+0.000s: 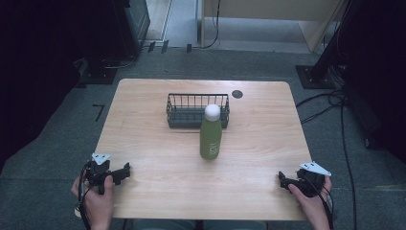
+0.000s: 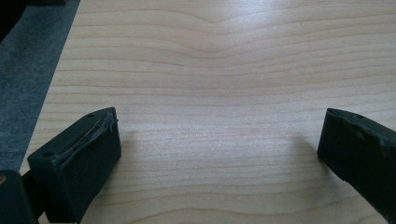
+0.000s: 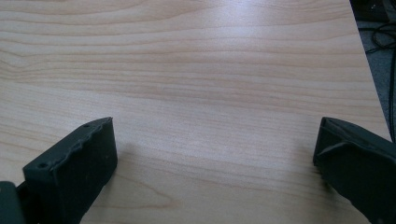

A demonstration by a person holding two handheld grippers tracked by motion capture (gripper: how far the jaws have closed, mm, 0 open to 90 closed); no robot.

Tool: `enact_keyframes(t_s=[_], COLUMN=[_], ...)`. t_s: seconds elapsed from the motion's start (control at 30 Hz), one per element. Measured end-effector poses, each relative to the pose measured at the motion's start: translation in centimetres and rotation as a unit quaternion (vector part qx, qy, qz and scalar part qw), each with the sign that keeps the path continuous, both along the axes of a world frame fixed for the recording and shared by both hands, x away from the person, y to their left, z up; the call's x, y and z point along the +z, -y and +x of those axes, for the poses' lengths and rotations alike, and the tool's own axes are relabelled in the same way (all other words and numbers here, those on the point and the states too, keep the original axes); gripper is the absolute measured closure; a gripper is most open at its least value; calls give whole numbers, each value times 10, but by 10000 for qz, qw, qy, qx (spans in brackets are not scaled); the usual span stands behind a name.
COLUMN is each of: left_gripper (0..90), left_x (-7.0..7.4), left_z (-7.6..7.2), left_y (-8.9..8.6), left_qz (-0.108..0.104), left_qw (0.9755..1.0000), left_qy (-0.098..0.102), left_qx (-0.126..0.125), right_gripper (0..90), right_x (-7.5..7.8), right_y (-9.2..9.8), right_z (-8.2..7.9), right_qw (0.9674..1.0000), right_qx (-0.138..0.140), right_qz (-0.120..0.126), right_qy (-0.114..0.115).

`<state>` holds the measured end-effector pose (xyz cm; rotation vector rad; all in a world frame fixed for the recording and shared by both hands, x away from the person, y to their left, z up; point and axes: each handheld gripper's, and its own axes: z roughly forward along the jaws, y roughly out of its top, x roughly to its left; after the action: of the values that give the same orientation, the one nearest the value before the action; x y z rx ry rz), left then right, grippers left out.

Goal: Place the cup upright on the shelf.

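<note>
Right around the middle of the light wood-grain table [image 1: 158, 163] stands a green bottle with a rounded white cap [image 1: 211, 133], upright and on its own. Just behind the bottle, toward the far edge, sits a dark wire basket with a solid base [image 1: 184, 111]; from the high view the bottle's cap overlaps the basket's front right corner, so I can't really tell if they touch or there's a gap. Past the basket, off to the right near the far edge, there's a small round dark disc [image 1: 237, 94] set in the tabletop.

Well apart from the bottle, down at the near left corner, a hand holds the left gripper [image 1: 125, 171], with its white three-cornered plate on top, low over the wood. Its own camera shows the two black jaws spread wide with nothing but bare wood between them, and a strip of grey carpet [image 2: 28, 70] off past the table edge.

Same deal on the other side of the bottle: the right gripper [image 1: 282, 180] sits at the near right corner in the other hand, also well clear of the bottle. Its jaws are likewise spread wide with nothing between them, only wood grain, and some black cables [image 3: 380, 32] lie on the floor beyond the table's edge.
</note>
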<state>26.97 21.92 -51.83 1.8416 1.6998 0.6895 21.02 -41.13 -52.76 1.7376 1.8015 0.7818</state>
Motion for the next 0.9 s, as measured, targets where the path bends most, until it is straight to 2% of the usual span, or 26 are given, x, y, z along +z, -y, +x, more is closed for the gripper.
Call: enact_keyframes(t_s=[0.2,0.27,0.4,0.57,0.67,0.77,0.9], left_gripper=[0,0,0,0,0,0,0], left_x=[0,0,0,0,0,0,0], left_z=[0,0,0,0,0,0,0], left_y=[0,0,0,0,0,0,0], left_qz=[0,2,1,-2,-1,2,1], left_qw=[10000,10000,10000,10000,10000,10000,10000], left_qy=[1,1,1,1,2,-2,-1], left_qx=[1,-3,-3,-1,0,-3,-1], right_gripper=[0,0,0,0,0,0,0], right_x=[0,0,3,13,23,26,34], right_y=[0,0,-2,-8,-14,-18,-32], right_z=[0,1,2,2,4,6,11], right_qw=[10000,9999,9998,10000,9998,9996,9991], right_qx=[-2,-107,-121,-29,32,83,251], right_qz=[-1,5,-1,56,172,227,271], right_qy=[-7,-2,-128,-17,112,132,204])
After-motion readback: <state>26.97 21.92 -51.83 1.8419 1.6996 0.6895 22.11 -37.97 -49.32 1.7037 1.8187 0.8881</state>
